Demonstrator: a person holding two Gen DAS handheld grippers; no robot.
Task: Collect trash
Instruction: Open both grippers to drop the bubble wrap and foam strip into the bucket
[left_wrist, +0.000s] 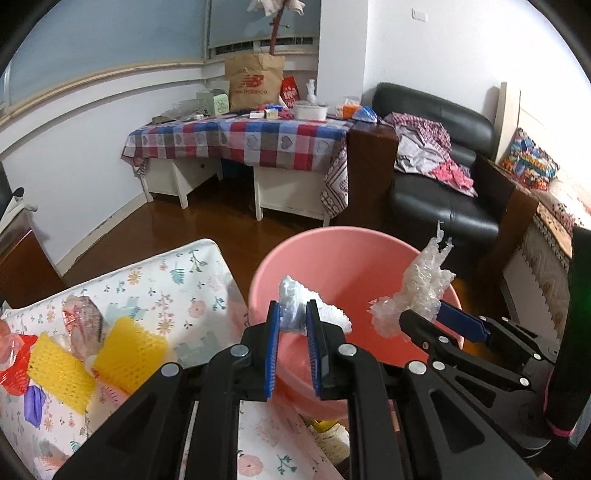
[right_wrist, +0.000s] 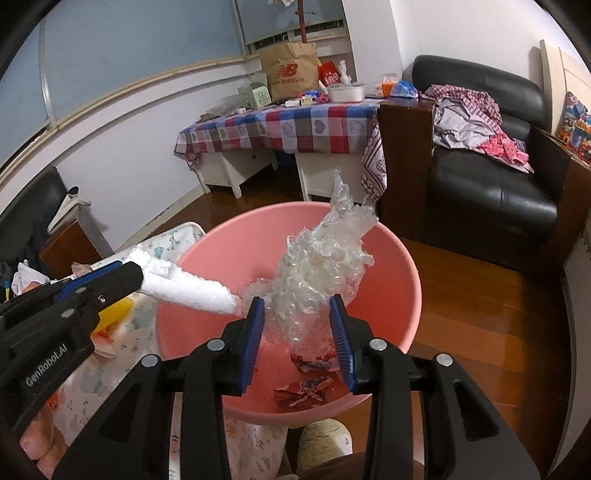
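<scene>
Over the pink basin my left gripper is shut on a white foam net, which pokes out past its blue pads. From the right wrist view that foam net reaches over the pink basin's rim from the left gripper. My right gripper is shut on a crumpled wad of clear bubble wrap above the basin. The left wrist view shows the right gripper and its bubble wrap at the basin's right side. Crumpled red wrappers lie on the basin's bottom.
A floral-cloth table to the left carries two yellow foam nets, red and clear wrappers and a purple scrap. Behind stand a checked-cloth table, a black armchair with clothes, and wooden floor.
</scene>
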